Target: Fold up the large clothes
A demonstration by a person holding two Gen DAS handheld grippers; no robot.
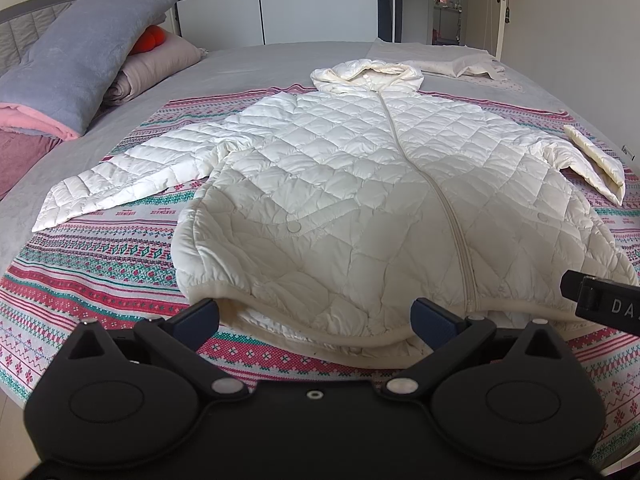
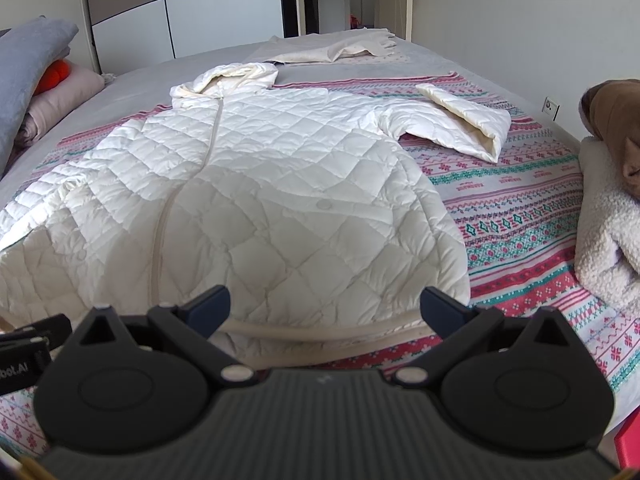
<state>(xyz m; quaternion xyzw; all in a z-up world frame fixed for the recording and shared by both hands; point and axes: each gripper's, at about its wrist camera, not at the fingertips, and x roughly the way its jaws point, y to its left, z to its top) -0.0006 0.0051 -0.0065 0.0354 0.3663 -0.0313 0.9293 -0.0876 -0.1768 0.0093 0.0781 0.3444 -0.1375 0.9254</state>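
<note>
A white quilted hooded jacket (image 1: pixel 352 184) lies face up, zipped, on a patterned blanket (image 1: pixel 100 264) on the bed, hood at the far end. Its left sleeve (image 1: pixel 120 180) stretches out flat; its right sleeve (image 1: pixel 596 160) is bent back on itself. My left gripper (image 1: pixel 316 316) is open, just short of the hem on the left half. In the right wrist view the jacket (image 2: pixel 260 184) fills the middle, and my right gripper (image 2: pixel 326 304) is open at the hem on the right half. The bent sleeve (image 2: pixel 460 124) lies to the upper right.
Folded grey and pink bedding (image 1: pixel 76 64) is piled at the left. A cream cloth (image 1: pixel 460 64) lies beyond the hood. A fluffy white and brown pile (image 2: pixel 608 200) sits at the right edge. The right gripper's body (image 1: pixel 600 300) shows at the left view's right edge.
</note>
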